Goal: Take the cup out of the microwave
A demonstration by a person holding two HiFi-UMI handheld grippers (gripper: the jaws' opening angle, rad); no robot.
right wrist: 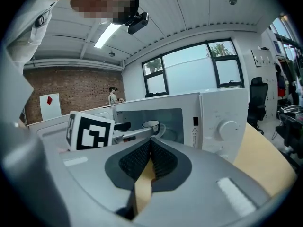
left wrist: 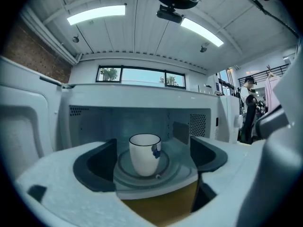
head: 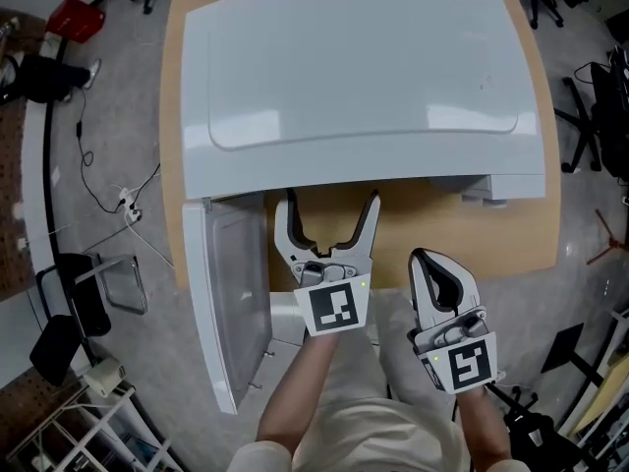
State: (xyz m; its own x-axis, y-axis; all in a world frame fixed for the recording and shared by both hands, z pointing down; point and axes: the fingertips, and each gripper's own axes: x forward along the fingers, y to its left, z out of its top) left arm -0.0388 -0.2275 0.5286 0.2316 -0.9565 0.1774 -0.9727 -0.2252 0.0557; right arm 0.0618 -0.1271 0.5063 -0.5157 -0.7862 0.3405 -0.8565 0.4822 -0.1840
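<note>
A white cup (left wrist: 144,154) with a dark rim and a blue mark stands upright on the glass turntable (left wrist: 174,168) inside the white microwave (head: 364,77). The microwave door (head: 221,283) is swung out at the left. My left gripper (head: 329,201) is open right in front of the oven's mouth, and the cup shows between its jaws but farther in, untouched. My right gripper (head: 425,260) is shut on nothing, lower right of the left one, over the table's front edge. In the right gripper view the cup (right wrist: 151,125) shows through the oven opening beyond the shut jaws (right wrist: 150,148).
The microwave fills most of a wooden table (head: 536,234). The open door juts past the table's front edge on the left. Cables, chair bases and a wire rack (head: 108,421) lie on the floor around it. People stand far off in the room (right wrist: 112,96).
</note>
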